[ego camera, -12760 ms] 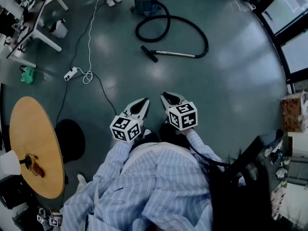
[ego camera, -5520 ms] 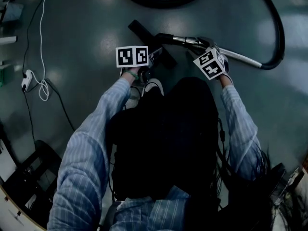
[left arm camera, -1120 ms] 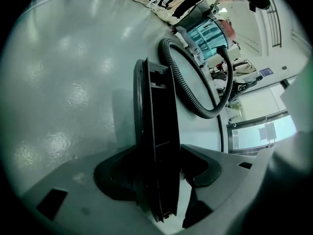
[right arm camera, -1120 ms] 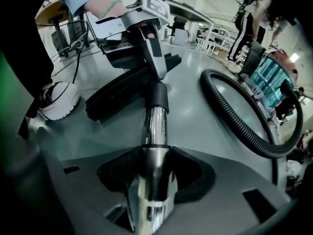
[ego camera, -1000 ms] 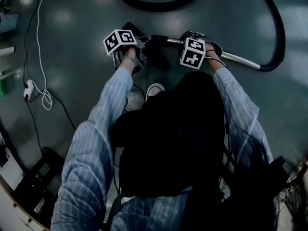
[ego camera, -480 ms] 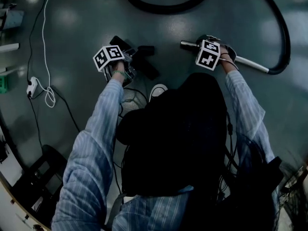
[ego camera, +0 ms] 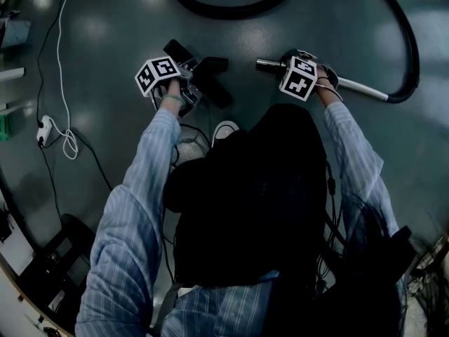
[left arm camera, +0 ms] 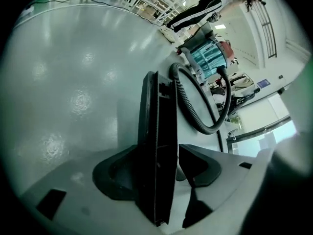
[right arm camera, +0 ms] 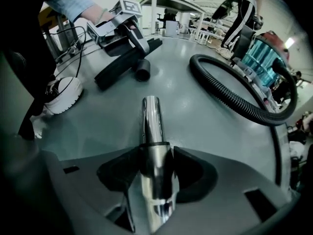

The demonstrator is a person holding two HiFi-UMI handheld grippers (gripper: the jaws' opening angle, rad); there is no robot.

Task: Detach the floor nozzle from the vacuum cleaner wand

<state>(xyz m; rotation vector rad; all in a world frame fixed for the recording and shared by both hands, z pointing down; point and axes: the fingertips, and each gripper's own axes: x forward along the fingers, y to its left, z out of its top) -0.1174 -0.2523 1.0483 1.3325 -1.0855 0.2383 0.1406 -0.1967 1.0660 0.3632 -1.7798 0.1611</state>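
The black floor nozzle point(ego camera: 208, 76) lies apart from the chrome wand point(ego camera: 269, 64), with a gap of bare floor between them. My left gripper point(ego camera: 185, 83) is shut on the nozzle; in the left gripper view its flat black body point(left arm camera: 156, 146) stands edge-on between the pads of that gripper point(left arm camera: 157, 166). My right gripper point(ego camera: 295, 60) is shut on the wand. In the right gripper view the wand's open end point(right arm camera: 150, 112) sticks out past that gripper point(right arm camera: 155, 166) and points toward the nozzle point(right arm camera: 122, 62) and the left gripper point(right arm camera: 117, 22).
The black ribbed hose point(ego camera: 405, 44) loops over the floor to the vacuum canister point(right arm camera: 264, 53). A white shoe point(ego camera: 224, 129) is just below the nozzle. A white cable point(ego camera: 59, 41) and power strip point(ego camera: 43, 128) lie at left. Another person's legs point(right arm camera: 242, 18) stand by the canister.
A second ago the nozzle was joined to the wand. It has since come off: my left gripper carried it leftward, and the right gripper drew the wand a little rightward.
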